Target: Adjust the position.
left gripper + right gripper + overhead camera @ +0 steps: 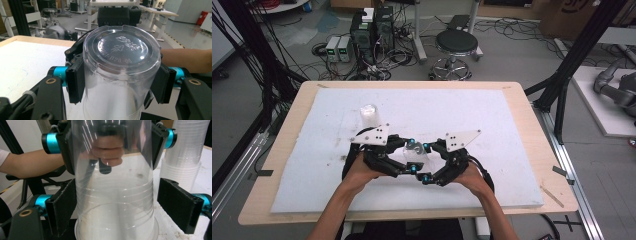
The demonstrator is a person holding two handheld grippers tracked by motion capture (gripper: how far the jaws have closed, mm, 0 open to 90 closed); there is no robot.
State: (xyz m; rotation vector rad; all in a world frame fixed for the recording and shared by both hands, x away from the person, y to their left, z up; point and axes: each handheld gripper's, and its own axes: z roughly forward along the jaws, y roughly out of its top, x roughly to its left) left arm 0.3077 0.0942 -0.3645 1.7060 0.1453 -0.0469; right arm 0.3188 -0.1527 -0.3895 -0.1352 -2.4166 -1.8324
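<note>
Clear plastic cup (pixel 416 156) sits between the two grippers over the middle of the bench (pixel 537 125), a little to the near side. The stack of cups (pixel 370 116) stands well apart at the far left.

The left gripper (pixel 120 82) is closed on the cup just below its base, and both fingers (pixel 76 80) press flat on the wall from opposite sides. The right gripper (pixel 120 212) is open around the wide rim end. One of its fingers (pixel 62 207) looks to be at or touching the wall, while the other (pixel 178 205) stands clear of it with a gap. So the cup hangs from the left grip alone.

The step in hand looks like the right gripper taking hold of the rim end. A second wall seems to show inside the rim, so two cups may be nested here, though I cannot tell for sure.

To do it well:
- Centre the right gripper first, so both fingers meet the wall together and do not shove the cup sideways out of the left grip.
- Close gently, because the thin wall near the rim will buckle and spring under a hard squeeze.
- Keep the left hand steady and in line with the cup's axis.
- If the cup is then pulled, pull straight along that axis. Twisting could let the smooth wall slip from the fingers.
</note>
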